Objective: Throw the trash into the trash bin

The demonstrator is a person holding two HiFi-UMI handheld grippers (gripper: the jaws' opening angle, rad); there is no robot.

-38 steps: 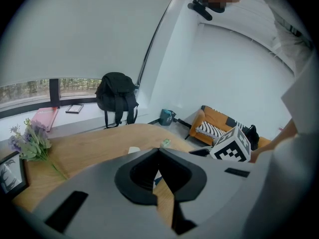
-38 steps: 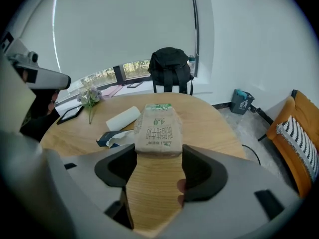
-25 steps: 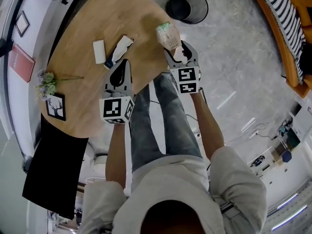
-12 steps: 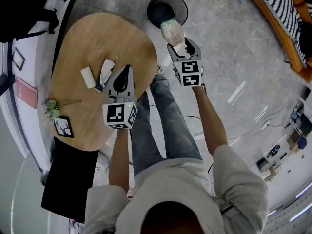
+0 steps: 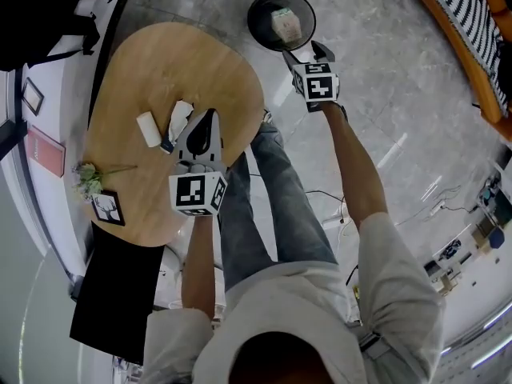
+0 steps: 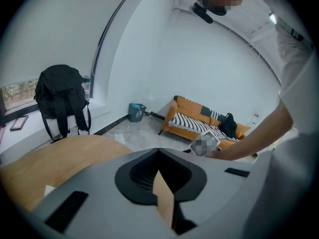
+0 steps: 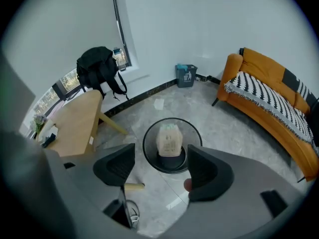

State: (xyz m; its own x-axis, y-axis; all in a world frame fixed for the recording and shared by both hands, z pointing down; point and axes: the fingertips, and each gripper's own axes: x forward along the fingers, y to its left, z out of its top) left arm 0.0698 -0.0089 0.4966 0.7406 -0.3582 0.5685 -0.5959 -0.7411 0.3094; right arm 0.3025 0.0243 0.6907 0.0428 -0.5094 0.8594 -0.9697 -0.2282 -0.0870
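Observation:
A black mesh trash bin [image 5: 254, 18] stands on the floor beyond the table's far end. A pale paper packet [image 5: 286, 24] sits inside its mouth. In the right gripper view the packet [image 7: 168, 140] is upright within the bin's rim [image 7: 149, 133], clear of both jaws. My right gripper [image 5: 306, 50] hangs just short of the bin, open and empty [image 7: 159, 168]. My left gripper [image 5: 208, 118] is shut over the wooden table [image 5: 176, 62] with nothing in it [image 6: 158, 156]. Beside it lie a crumpled white wrapper [image 5: 178, 118] and a white packet [image 5: 147, 126].
A flower sprig [image 5: 86, 181] and a small framed picture [image 5: 107, 208] sit at the table's near left. A black backpack [image 7: 99, 68] rests by the window, an orange sofa [image 7: 269, 93] lines the right wall, and a small teal bin [image 7: 186, 75] stands at the far wall.
My right gripper carried the packet off the table's edge to the bin, then opened and let it go into the bin. The left gripper stayed shut over the table.

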